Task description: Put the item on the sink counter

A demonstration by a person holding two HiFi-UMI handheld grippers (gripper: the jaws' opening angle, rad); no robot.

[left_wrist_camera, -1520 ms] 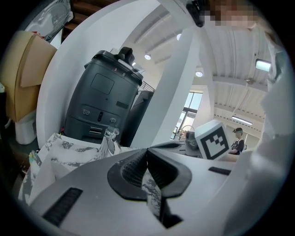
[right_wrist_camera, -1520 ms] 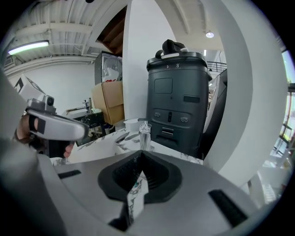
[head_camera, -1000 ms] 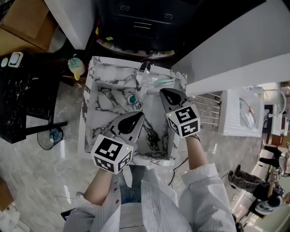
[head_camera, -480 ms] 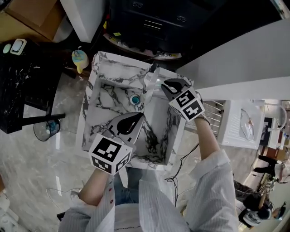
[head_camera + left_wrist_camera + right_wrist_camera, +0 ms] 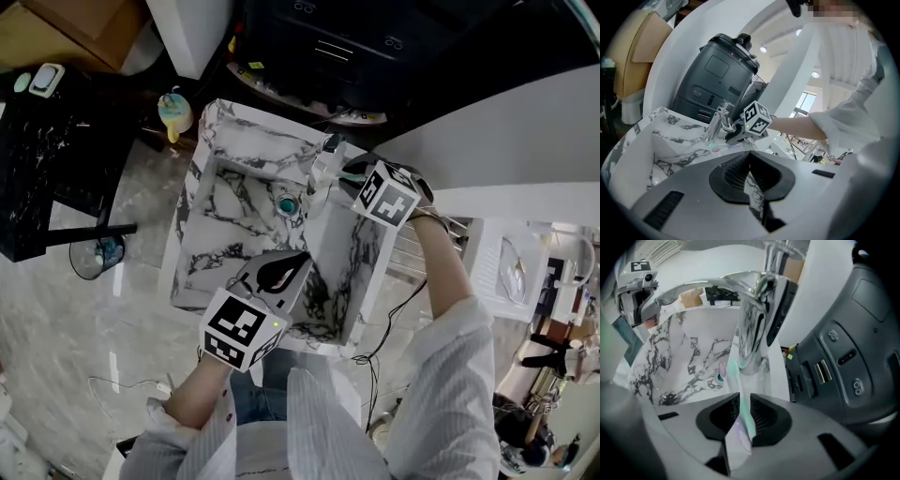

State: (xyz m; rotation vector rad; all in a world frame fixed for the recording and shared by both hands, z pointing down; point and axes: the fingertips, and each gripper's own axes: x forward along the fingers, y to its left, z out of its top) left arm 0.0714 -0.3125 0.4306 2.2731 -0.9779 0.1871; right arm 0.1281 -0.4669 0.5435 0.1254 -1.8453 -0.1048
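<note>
A marble sink (image 5: 212, 132) with a chrome faucet (image 5: 324, 161) fills the middle of the head view. A pale green toothbrush (image 5: 734, 375) lies along the counter by the faucet's base (image 5: 751, 341), its handle running back between the right gripper's jaws. My right gripper (image 5: 349, 173) (image 5: 745, 413) sits low on that back right counter, shut on the toothbrush handle. Above the basin's near side my left gripper (image 5: 298, 260) (image 5: 749, 165) hovers shut with nothing in it. From the left gripper view, the toothbrush (image 5: 717, 147) shows beside the faucet (image 5: 714, 124).
A large black appliance (image 5: 323, 42) stands right behind the sink. The basin has a teal drain (image 5: 286, 204). A yellow and blue bottle (image 5: 175, 110) sits at the sink's far left corner. A bin (image 5: 96, 258) and black table (image 5: 42, 178) are left, a white rack (image 5: 424, 246) right.
My right gripper moved from over the basin up and back to the counter beside the faucet, onto the toothbrush. The left gripper stayed over the basin's near side.
</note>
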